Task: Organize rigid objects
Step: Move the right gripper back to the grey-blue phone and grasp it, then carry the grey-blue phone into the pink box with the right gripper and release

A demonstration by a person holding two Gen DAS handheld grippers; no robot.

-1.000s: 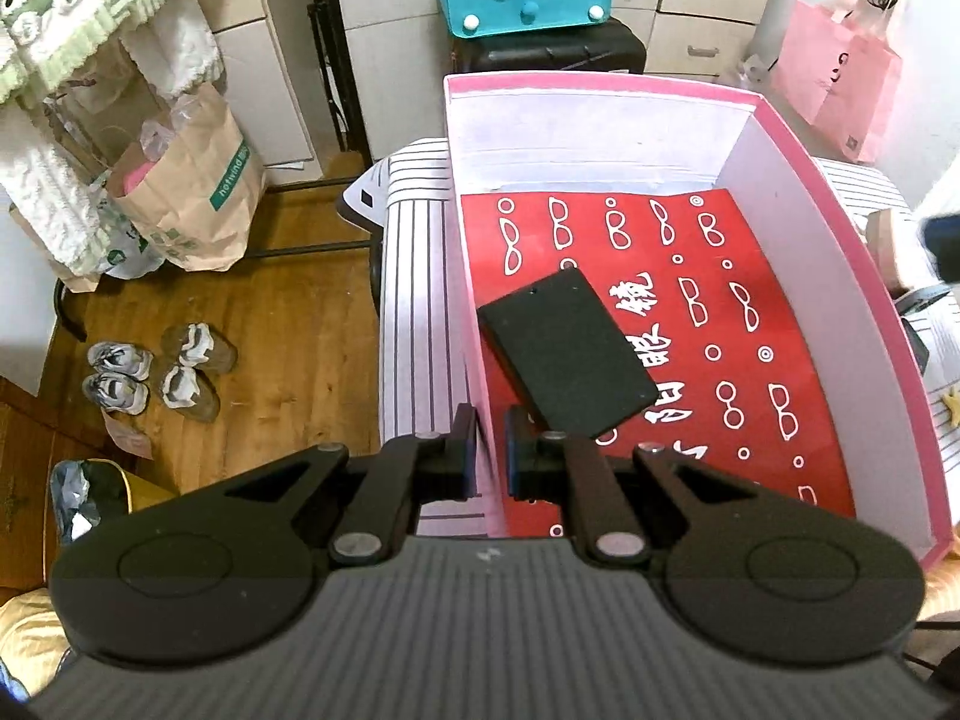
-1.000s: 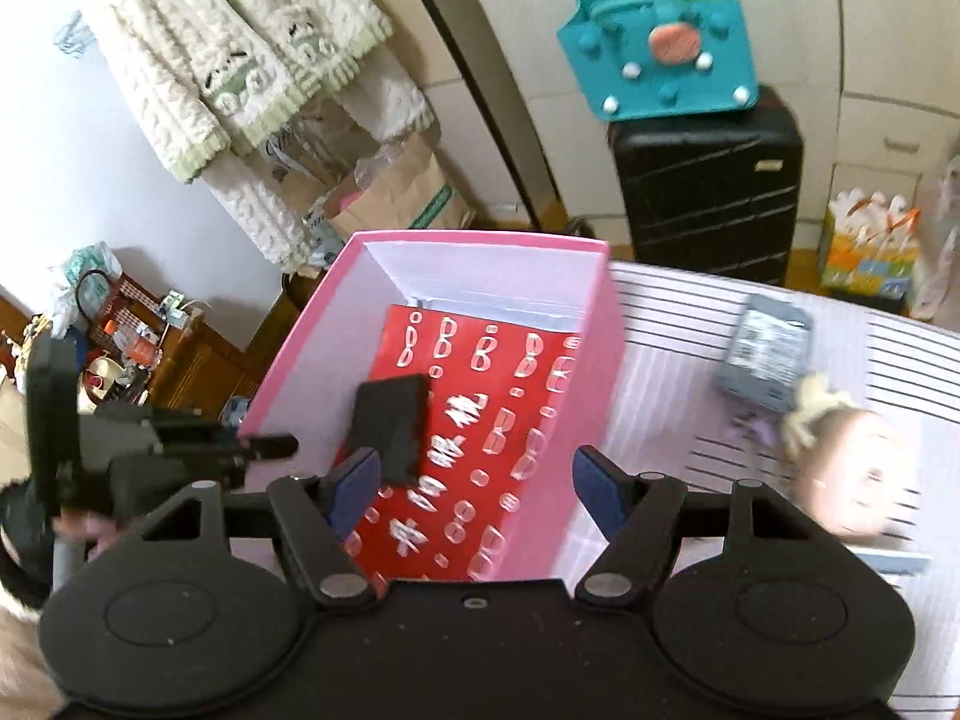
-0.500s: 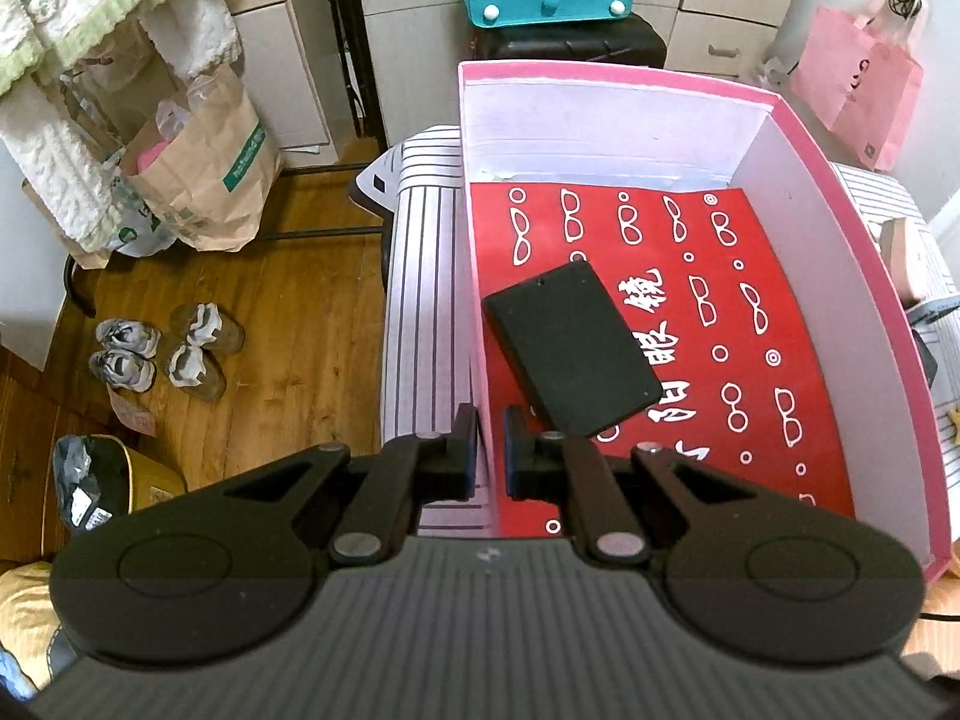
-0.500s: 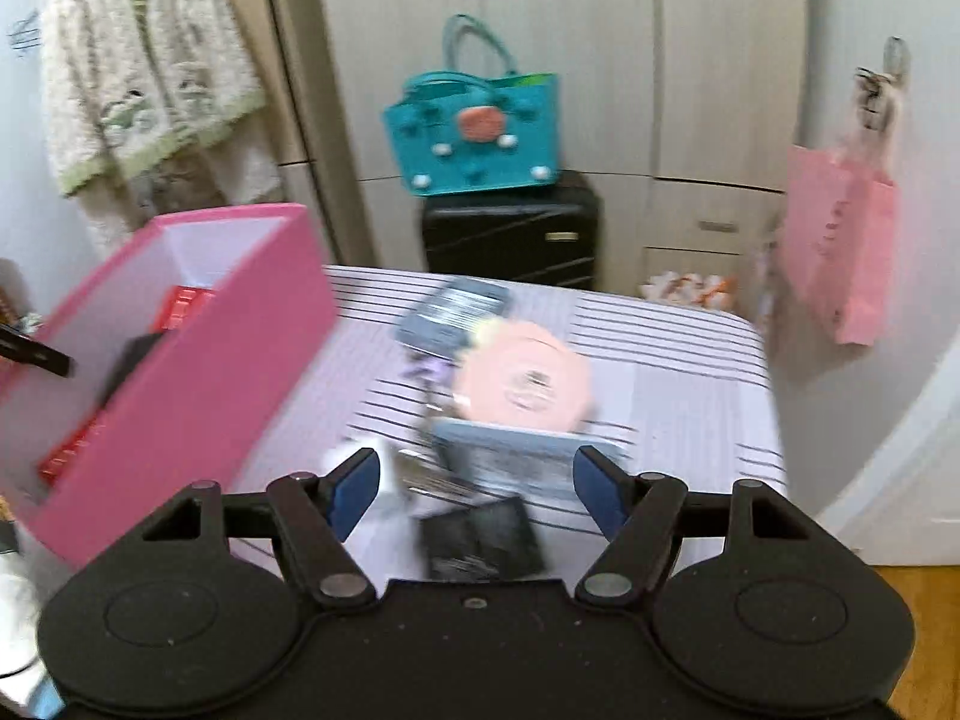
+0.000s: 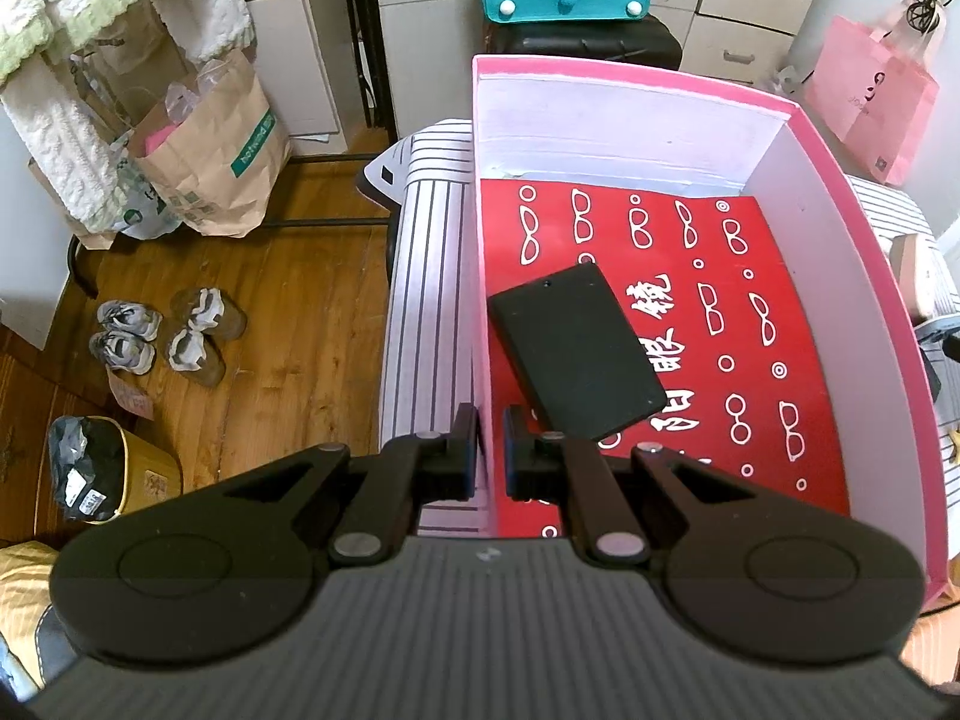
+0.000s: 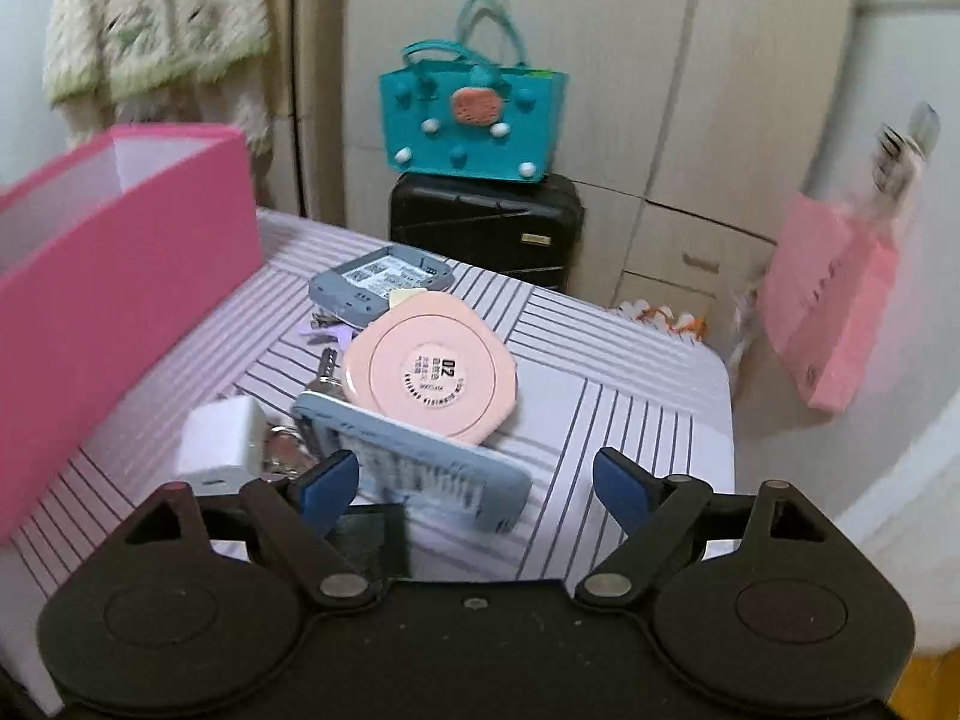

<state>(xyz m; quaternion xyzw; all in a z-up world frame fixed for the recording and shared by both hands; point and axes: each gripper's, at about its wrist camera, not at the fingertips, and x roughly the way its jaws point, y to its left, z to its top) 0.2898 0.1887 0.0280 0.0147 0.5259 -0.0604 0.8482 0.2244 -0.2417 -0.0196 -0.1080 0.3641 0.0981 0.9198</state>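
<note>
Left gripper (image 5: pixel 491 450): we see its jaws pinched onto the near left wall of the pink box (image 5: pixel 840 180), 1 pad on each side.
Box contents: 1 black slab (image 5: pixel 576 354) lies flat on the red printed sheet (image 5: pixel 750 300), at 12 o'clock from the left gripper.
Right gripper (image 6: pixel 474 480): jaws wide and just opened further, clamping nothing; a light-blue device (image 6: pixel 420 468) lies between them.
Striped table (image 6: pixel 630 372): pink round compact (image 6: pixel 432 366) at 12 o'clock from the right gripper, grey device (image 6: pixel 378 282) beyond it, white block (image 6: pixel 222 438) at 10 o'clock, pink box at 9 o'clock.
</note>
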